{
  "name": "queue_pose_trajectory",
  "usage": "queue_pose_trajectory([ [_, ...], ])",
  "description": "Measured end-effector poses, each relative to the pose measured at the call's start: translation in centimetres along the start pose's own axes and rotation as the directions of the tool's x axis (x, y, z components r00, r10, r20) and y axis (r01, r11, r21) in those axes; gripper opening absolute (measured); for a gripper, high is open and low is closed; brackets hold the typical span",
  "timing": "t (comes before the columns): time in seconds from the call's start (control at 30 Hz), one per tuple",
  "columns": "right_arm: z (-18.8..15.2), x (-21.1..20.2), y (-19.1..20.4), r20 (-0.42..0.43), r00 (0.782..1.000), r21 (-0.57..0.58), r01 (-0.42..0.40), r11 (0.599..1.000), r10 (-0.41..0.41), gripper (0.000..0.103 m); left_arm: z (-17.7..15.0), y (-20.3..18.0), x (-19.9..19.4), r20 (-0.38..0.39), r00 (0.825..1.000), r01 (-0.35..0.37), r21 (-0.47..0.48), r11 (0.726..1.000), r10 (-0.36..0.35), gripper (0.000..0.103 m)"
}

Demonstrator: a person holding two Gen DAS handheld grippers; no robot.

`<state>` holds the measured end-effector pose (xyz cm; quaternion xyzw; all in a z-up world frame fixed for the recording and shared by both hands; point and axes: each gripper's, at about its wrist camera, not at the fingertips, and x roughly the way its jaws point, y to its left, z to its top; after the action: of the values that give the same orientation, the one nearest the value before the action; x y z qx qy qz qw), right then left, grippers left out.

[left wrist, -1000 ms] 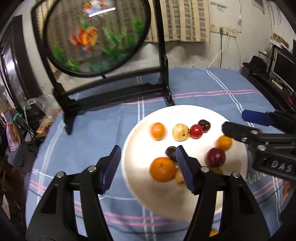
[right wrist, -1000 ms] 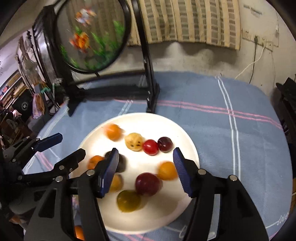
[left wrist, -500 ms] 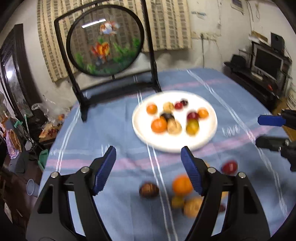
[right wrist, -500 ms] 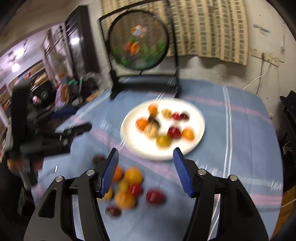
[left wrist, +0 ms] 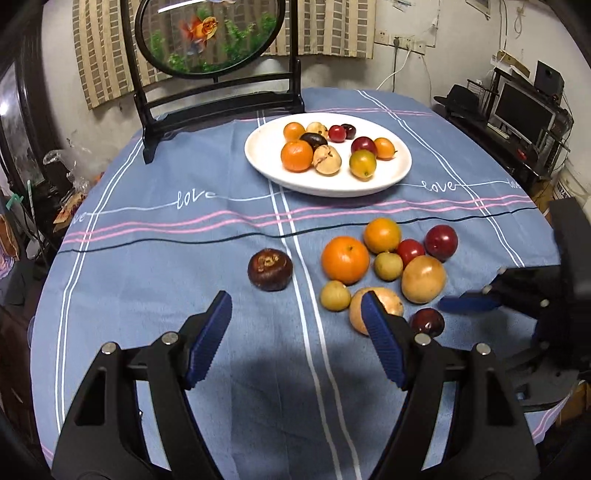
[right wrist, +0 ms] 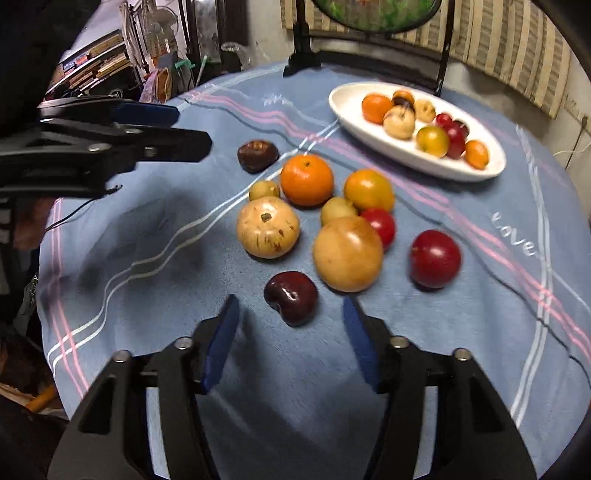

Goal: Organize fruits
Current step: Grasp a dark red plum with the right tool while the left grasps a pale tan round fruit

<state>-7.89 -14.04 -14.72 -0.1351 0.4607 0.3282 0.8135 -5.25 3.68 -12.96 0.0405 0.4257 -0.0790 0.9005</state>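
Left gripper is sitting jaws wide apart, holding nothing, hovering over bare blue tablecloth between the brown mangosteen-like fruit and the loose fruit pile. Its right finger is overlapping the big tan fruit in the left wrist view; contact vs. just in front, can't tell. Right gripper is also spread wide with nothing in it, pointing at the dark red plum, which is lying on the cloth just ahead of the fingertips, roughly centred between them and not touching either. Loose pile is sitting on the cloth near the table's front edge: large orange, smaller orange, 2 small yellow fruits, small red fruit, red plum, and a 2nd big tan fruit, most of them touching or just beside each other. The brown fruit is lying apart, to the left of the pile. White plate is sitting farther back, well apart from the pile, carrying about 9 fruits: oranges, tan ones, red ones, a dark one, and a yellow-green one. Black framed goldfish panel is standing behind the plate. Right wrist view is showing the left gripper from the side, up left of the pile.
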Motion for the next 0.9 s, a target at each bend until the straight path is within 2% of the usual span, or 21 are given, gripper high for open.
queue_pose_trajectory([
  [0.07,-0.2,0.3,0.6,0.02,0.999,-0.034,0.039,0.999,-0.038,0.033,-0.1,0.1,0.2,-0.007,1.0,0.002,-0.011,1.0,-0.002,0.074],
  [0.1,-0.3,0.3,0.6,0.033,0.999,-0.037,0.032,0.999,-0.03,0.032,-0.2,0.1,0.4,-0.013,1.0,0.006,-0.017,1.0,-0.006,0.074],
  [0.17,-0.4,-0.1,0.4,0.056,0.998,-0.033,0.018,0.999,-0.016,0.032,-0.3,-0.2,0.8,-0.028,0.999,0.014,-0.02,1.0,-0.015,0.074],
  [0.33,-1.3,-1.9,-1.2,0.082,0.996,-0.002,0.038,0.999,-0.038,0.032,-1.0,-2.5,1.9,-0.056,0.998,0.029,0.012,0.999,-0.028,0.074],
  [0.5,-2.8,-2.8,-2.8,0.086,0.995,0.04,0.043,0.998,-0.046,0.032,-1.2,-4.7,3.0,-0.057,0.998,-0.012,0.034,0.999,0.014,0.074],
  [0.83,-4.0,-2.6,-3.7,0.091,0.996,0.055,0.018,0.998,-0.023,0.032,-1.0,-6.1,4.8,-0.096,0.995,-0.035,-0.036,0.999,0.031,0.074],
  [0.87,-4.1,-2.5,-3.8,0.092,0.996,0.059,0.014,0.998,-0.019,0.032,-0.9,-6.2,5.1,-0.098,0.995,-0.04,-0.04,0.998,0.036,0.071],
  [0.9,-4.2,-2.5,-3.8,0.092,0.996,0.061,0.011,0.998,-0.016,0.032,-0.9,-6.4,5.5,-0.103,0.994,-0.044,-0.041,0.998,0.04,0.061],
])
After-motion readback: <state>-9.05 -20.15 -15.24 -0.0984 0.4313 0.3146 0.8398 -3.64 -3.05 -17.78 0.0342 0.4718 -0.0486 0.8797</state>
